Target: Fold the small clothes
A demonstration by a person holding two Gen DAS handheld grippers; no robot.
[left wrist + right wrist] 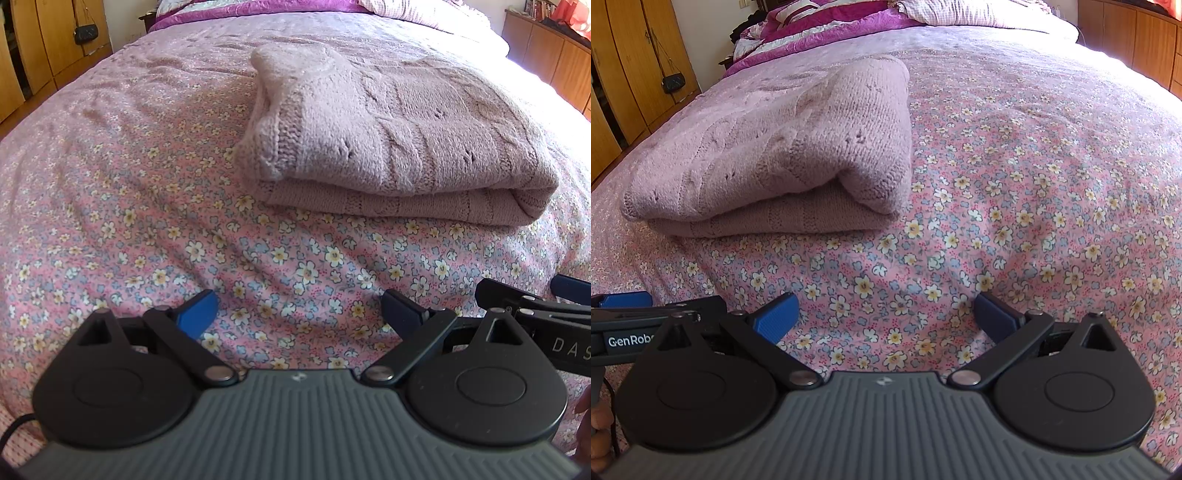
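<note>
left gripper (299, 314) and right gripper (886, 314) both spread wide, holding nothing, side by side over the floral bedsheet (147, 229). folded pink knit sweater (399, 147) lies on the bed ahead, apart from both. wooden wardrobe (631, 66) with black purse (673, 83) at left, nothing blocking.

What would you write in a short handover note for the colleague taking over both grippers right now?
Left gripper: open, nothing between its fingers, hovering over the floral bedspread short of the garment.
Right gripper: open and empty too, beside the left one.
Pink knitted sweater: lying on the bed, folded into a compact stack of layers, touched by neither gripper.
Done: this piece looks folded and released.
Left: perhaps tidy the ribbed edge that sticks out on the top layer. No other small clothes are visible in either wrist view, so check outside the frame for the next item.
</note>
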